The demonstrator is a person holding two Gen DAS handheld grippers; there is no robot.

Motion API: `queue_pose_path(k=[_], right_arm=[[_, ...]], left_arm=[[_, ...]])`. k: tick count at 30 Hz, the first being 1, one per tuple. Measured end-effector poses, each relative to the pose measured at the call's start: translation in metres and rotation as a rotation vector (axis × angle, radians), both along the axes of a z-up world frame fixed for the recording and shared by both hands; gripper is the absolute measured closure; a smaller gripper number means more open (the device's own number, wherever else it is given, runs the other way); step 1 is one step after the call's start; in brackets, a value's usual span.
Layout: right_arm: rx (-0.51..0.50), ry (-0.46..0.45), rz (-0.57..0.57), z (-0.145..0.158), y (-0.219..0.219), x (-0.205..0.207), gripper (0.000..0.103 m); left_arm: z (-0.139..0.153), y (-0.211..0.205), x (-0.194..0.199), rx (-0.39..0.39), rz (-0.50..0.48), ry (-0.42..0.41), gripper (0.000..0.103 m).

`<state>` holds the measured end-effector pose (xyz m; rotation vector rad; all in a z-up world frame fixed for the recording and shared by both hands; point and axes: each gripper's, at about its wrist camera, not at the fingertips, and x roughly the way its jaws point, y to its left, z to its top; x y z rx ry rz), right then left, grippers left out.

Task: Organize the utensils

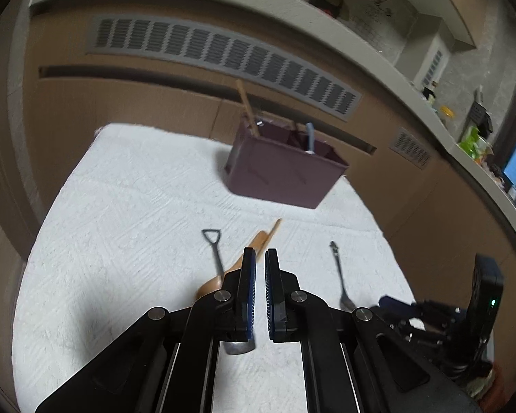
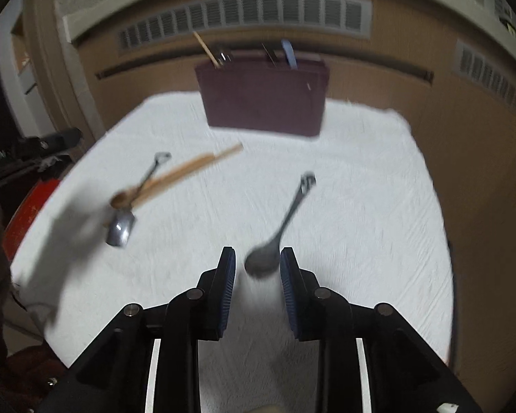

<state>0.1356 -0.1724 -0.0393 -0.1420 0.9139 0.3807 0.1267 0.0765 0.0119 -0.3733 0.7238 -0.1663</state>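
Note:
A dark purple utensil caddy (image 1: 285,172) (image 2: 263,98) stands at the far side of a white cloth (image 1: 137,206) (image 2: 361,179) and holds a wooden stick and a blue-handled utensil. On the cloth lie a wooden spoon (image 1: 237,265) (image 2: 175,177), a shovel-shaped metal spoon (image 1: 215,251) (image 2: 134,203) and a dark metal spoon (image 1: 340,278) (image 2: 282,227). My left gripper (image 1: 260,258) is nearly shut and empty, above the wooden spoon. My right gripper (image 2: 258,258) is open, its fingers either side of the dark spoon's bowl.
A brown panelled wall with grey vents (image 1: 223,51) runs behind the cloth. A grey ledge above (image 1: 430,110) carries clutter. The other gripper shows at the right edge in the left wrist view (image 1: 464,309). A red object (image 2: 27,206) lies left of the cloth.

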Motion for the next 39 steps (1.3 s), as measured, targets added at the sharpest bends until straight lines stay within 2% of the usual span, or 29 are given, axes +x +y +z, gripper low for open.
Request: queue_pose_path(k=[2,6,11,15,18,21,23,26,33,36,39], right_arm=[[0.022,0.004,-0.003,-0.003,0.002,0.002,0.077],[0.053,-0.016,0.050,0.011,0.025,0.015,0.077],[0.066,0.084,0.109,-0.008,0.088,0.044,0.077],[0.049,0.128,0.079,-0.025,0.125,0.065,0.077],[0.091,0.178,0.040,-0.031,0.134,0.081,0.077],[0.073,0.164,0.048,-0.028,0.145,0.087,0.077],[0.045,0.113,0.061,-0.021,0.152,0.083,0.077],[0.032,0.061,0.159,-0.015,0.163,0.073,0.077],[-0.004,0.081,0.197,-0.035,0.189,0.085,0.084],[-0.078,0.029,0.242,-0.036,0.199,0.082,0.093],[-0.033,0.059,0.267,-0.029,0.185,0.080,0.098]], left_arm=[[-0.013,0.009,0.006,-0.013,0.027,0.038,0.096],[-0.034,0.022,0.013,-0.032,0.033,0.094,0.095],[-0.042,0.042,0.011,0.000,0.068,0.111,0.092],[-0.051,0.061,0.010,0.005,0.080,0.139,0.088],[-0.059,0.070,0.010,-0.007,0.073,0.153,0.088],[-0.063,0.074,0.011,-0.032,0.063,0.155,0.088],[-0.064,0.075,0.013,-0.045,0.059,0.150,0.088],[-0.061,0.079,0.013,-0.051,0.063,0.135,0.087],[-0.057,0.078,0.016,-0.015,0.062,0.125,0.086],[-0.056,0.076,0.016,-0.003,0.060,0.131,0.085],[-0.054,0.073,0.016,0.010,0.055,0.133,0.085]])
